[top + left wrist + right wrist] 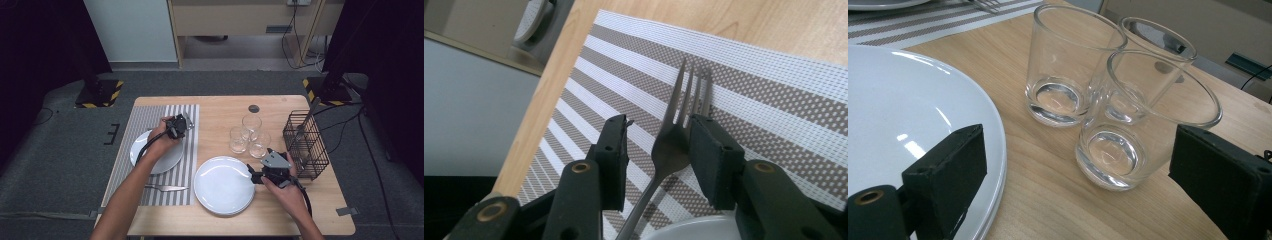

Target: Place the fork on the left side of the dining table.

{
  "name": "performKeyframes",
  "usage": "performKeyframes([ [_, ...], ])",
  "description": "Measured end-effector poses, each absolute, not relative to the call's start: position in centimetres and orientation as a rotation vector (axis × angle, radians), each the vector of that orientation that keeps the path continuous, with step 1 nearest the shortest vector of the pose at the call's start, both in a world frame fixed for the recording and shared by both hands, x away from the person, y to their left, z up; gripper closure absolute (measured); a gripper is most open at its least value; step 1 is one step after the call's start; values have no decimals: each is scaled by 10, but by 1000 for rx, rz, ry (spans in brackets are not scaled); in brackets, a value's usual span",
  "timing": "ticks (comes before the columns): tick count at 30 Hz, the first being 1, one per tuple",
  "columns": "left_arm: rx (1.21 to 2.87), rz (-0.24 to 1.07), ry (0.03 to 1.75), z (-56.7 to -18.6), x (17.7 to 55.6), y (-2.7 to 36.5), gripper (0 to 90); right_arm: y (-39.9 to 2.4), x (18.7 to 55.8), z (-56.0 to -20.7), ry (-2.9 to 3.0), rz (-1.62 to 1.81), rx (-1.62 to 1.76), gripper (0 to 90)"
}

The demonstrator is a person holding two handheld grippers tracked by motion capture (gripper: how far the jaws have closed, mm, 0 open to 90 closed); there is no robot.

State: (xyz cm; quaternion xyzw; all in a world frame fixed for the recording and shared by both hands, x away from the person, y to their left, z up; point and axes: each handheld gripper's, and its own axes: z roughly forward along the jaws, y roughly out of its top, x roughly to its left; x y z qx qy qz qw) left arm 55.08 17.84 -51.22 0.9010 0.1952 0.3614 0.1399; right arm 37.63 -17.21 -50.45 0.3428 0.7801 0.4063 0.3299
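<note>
While the wire basket [306,145] holds a utensil, the left gripper [659,145] loosely brackets a fork [672,145]; the right gripper [1073,170] gapes empty.

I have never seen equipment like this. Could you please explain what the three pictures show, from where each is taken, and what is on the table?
No robot here: a person holds a hand-operated gripper in each hand. The high view looks down on the table from above. The other two come from small cameras riding on each gripper, looking along its black jaws.

On the table lie a striped placemat with a plate and a knife, a second plate, three glasses and a wire basket.

The left gripper has a fork between its jaws; it touches one jaw, with a gap to the other. The right gripper is open, holding nothing, facing the glasses.
</note>
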Motion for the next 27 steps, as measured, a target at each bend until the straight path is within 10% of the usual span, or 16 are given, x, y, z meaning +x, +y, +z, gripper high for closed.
performKeyframes([
  [27, 2508, 1073, 642, -501, 556, 179, 578, -171, 376, -505, 2044, 1060, 894, 82],
])
